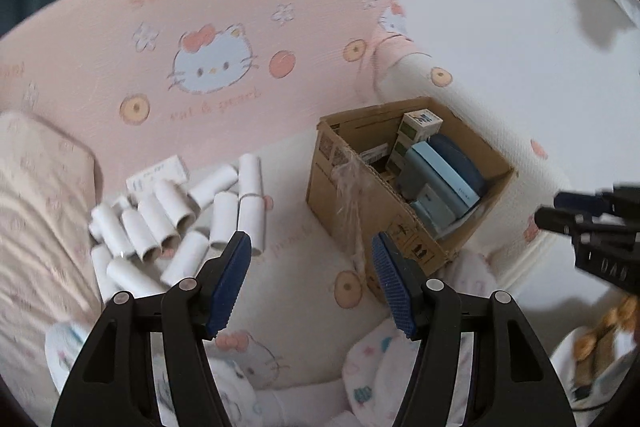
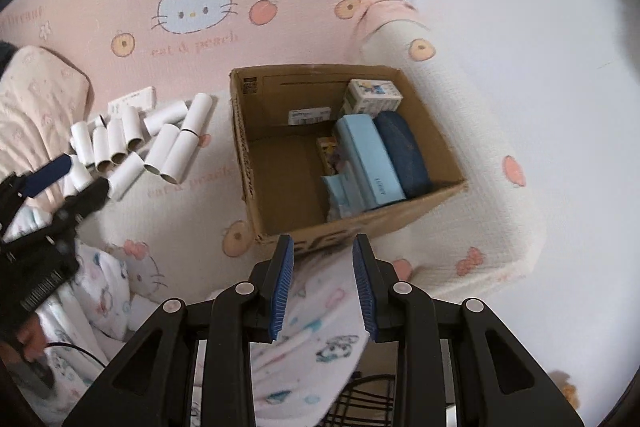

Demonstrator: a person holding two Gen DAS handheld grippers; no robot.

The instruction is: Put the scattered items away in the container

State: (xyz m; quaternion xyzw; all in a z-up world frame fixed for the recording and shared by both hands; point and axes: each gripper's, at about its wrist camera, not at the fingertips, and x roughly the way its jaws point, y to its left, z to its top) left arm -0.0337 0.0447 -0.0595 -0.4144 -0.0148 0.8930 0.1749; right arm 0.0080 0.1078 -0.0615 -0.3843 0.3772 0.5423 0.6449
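The right gripper (image 2: 322, 277) hangs empty, jaws part-open, above the near wall of the cardboard box (image 2: 256, 163). White paper tubes (image 2: 140, 147) lie heaped on the sofa (image 2: 300, 7) seat, left of the box.

Cardboard tubes (image 2: 132, 143) lie heaped left of the box (image 2: 276, 211), which holds cases (image 2: 370, 163).

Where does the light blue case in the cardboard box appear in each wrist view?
Left wrist: light blue case right of centre, inside the cardboard box.
Right wrist: centre-right, beside the dark blue case.
Shared landmark: pile of white tubes.
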